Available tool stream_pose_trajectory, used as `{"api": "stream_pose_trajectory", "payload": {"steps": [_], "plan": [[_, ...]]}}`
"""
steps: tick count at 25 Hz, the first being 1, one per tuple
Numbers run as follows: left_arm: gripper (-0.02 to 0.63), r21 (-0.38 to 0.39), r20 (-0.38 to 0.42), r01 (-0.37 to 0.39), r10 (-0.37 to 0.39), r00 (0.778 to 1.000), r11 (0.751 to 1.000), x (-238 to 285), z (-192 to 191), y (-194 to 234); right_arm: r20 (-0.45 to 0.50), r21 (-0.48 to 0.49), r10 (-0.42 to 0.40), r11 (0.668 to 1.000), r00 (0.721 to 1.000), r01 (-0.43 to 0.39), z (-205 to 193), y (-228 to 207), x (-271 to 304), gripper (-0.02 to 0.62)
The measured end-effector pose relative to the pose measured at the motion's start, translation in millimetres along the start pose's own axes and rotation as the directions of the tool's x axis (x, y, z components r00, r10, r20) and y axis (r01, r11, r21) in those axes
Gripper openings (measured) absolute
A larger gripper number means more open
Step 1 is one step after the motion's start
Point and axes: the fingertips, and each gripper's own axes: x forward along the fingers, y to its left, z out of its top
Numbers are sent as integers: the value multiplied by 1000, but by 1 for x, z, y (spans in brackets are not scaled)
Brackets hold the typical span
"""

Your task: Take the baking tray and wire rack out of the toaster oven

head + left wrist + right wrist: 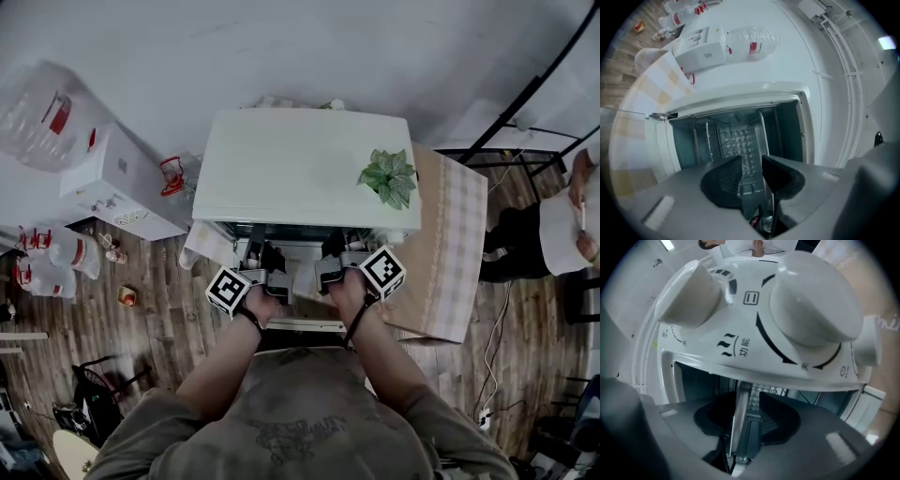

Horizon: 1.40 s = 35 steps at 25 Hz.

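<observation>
A white toaster oven stands on a cloth-covered table with its door folded down toward me. Both grippers reach into its mouth. In the left gripper view the embossed metal baking tray runs from the cavity out between the jaws, and my left gripper is shut on its rim. Thin wires of the rack show beside the tray, deeper inside. My right gripper is shut on the tray's rim, just under the oven's control knobs. In the head view, left gripper and right gripper sit side by side.
A small green plant stands on the oven's top right corner. The checked tablecloth extends to the right. A white boxed appliance and large water bottles lie on the floor at left. A person sits at the right edge.
</observation>
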Motion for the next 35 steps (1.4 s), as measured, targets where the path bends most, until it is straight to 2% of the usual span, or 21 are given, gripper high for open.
{"api": "stream_pose_trajectory", "payload": {"steps": [11,15,20,24,28,31,35], "plan": [[109,-15,-19,26,-26,999,1000,15,13,1,27,-13,27,1000,999,-27,1,1,18,167],[154,-43,-56,53,-56,997,998,-1,0,-14,30,-21,11,1000,999,-11,1,1,16,155],[153,-34,-38,34,-36,999,999,14,20,-11,27,-19,-15,1000,1000,16,0,0,20,147],[153,-26,-31,71,-71,997,997,31,30,-14,38,-21,-6,1000,999,7,3,2,22,133],[144,-22,-4,86,-86,996,996,41,34,-14,43,-9,1,1000,999,-1,2,3,24,112],[97,-17,11,85,-85,996,996,46,37,-16,41,14,-5,1000,999,5,1,2,23,106],[89,-25,10,57,-57,998,998,35,35,-14,34,30,-25,999,999,24,-2,3,13,99]]}}
